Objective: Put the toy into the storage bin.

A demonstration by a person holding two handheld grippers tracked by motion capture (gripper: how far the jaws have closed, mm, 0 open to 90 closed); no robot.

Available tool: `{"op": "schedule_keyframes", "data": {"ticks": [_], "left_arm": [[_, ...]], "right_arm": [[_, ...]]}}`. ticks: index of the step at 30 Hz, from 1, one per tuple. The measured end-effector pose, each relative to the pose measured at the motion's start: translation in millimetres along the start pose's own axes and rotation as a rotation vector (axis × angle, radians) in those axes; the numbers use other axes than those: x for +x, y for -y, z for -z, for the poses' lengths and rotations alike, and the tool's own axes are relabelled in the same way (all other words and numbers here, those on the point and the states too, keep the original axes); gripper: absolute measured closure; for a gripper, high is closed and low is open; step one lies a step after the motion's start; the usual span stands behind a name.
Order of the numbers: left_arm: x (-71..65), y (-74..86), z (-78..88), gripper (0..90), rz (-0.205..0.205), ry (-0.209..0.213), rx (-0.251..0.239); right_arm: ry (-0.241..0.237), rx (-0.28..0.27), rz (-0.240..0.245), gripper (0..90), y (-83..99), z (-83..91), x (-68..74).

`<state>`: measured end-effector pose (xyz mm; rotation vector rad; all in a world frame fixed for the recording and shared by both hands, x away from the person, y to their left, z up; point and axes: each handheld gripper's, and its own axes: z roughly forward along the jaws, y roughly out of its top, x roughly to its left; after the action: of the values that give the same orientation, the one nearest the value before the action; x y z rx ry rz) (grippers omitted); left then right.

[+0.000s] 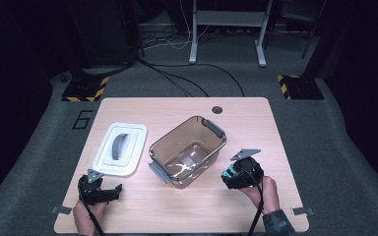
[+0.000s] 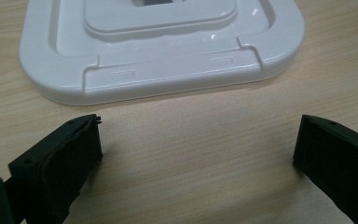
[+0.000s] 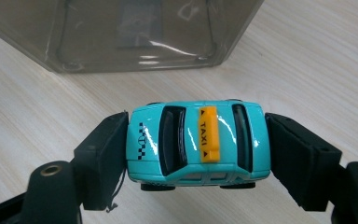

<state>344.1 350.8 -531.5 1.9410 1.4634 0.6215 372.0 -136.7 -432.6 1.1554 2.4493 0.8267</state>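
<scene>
The right claw [image 3: 198,154] grips a turquoise toy taxi car [image 3: 198,142] right of the clear brown plastic box [image 1: 189,150]; the left claw [image 2: 198,154] stands wide open, empty, near the white lid [image 2: 163,51]

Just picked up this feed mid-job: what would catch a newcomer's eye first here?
The turquoise toy taxi with its yellow roof sign, clamped end to end in the right gripper, right of the container. Next, the clear brown container, open at the table's middle, and its white lid lying to its left, just ahead of the open left gripper.
</scene>
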Motion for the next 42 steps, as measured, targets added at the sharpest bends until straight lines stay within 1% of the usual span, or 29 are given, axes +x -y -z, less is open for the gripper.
{"op": "schedule_keyframes", "data": {"ticks": [4, 6, 8, 13, 17, 25, 27, 28, 32, 33, 35, 37, 38, 41, 42], "left_arm": [[0.0, 0.0, 0.0, 0.5, 0.001, 0.000, 0.000], [0.1, 0.0, 0.1, 0.5, -0.001, -0.001, 0.000], [0.1, -0.2, 0.3, 0.6, -0.001, -0.001, 0.004], [0.2, -0.2, 0.4, 0.6, -0.002, -0.001, 0.005], [0.2, -0.2, 0.5, 0.6, -0.003, 0.000, 0.006], [0.2, 0.0, 0.2, 0.7, -0.001, -0.002, 0.001], [0.2, 0.0, 0.2, 0.7, 0.000, -0.002, 0.001], [0.2, 0.0, 0.2, 0.7, -0.001, -0.002, 0.001], [0.2, 0.0, 0.2, 0.7, -0.001, -0.002, 0.001], [0.2, 0.0, 0.2, 0.7, 0.000, -0.002, 0.001], [0.1, 0.0, 0.2, 0.7, 0.000, -0.002, 0.001], [0.1, 0.0, 0.2, 0.7, -0.001, -0.003, 0.001], [0.2, 0.0, 0.3, 0.7, -0.001, -0.002, 0.001], [0.1, 0.0, 0.3, 0.9, -0.002, -0.003, 0.000], [0.1, 0.0, 0.3, 0.9, -0.002, -0.003, 0.000]], "right_arm": [[-0.005, -0.002, 0.005, 24.4, -5.6, 3.7, 0.5], [-0.004, -0.008, 0.016, 24.4, -9.3, 6.1, 0.6], [-0.006, -0.008, 0.012, 24.4, -11.8, 8.8, 0.8], [-0.005, -0.017, 0.021, 24.4, -18.9, 16.2, -1.2], [0.005, -0.026, 0.033, 24.4, -25.2, 22.7, -2.7], [0.020, -0.056, 0.040, 24.4, -38.1, 36.4, -5.6], [0.025, -0.057, 0.041, 24.4, -41.3, 39.1, -6.5], [0.027, -0.062, 0.049, 24.4, -43.9, 41.0, -7.4], [0.028, -0.062, 0.047, 24.4, -47.7, 43.8, -7.3], [0.031, -0.060, 0.064, 24.4, -49.5, 45.0, -8.0], [0.035, -0.062, 0.066, 24.4, -52.7, 46.8, -7.2], [0.037, -0.068, 0.079, 24.4, -55.8, 48.3, -8.2], [0.038, -0.067, 0.070, 24.4, -57.7, 49.3, -7.8], [0.041, -0.069, 0.097, 24.4, -64.0, 51.9, -8.8], [0.041, -0.063, 0.086, 24.4, -66.0, 53.0, -7.4]]}}
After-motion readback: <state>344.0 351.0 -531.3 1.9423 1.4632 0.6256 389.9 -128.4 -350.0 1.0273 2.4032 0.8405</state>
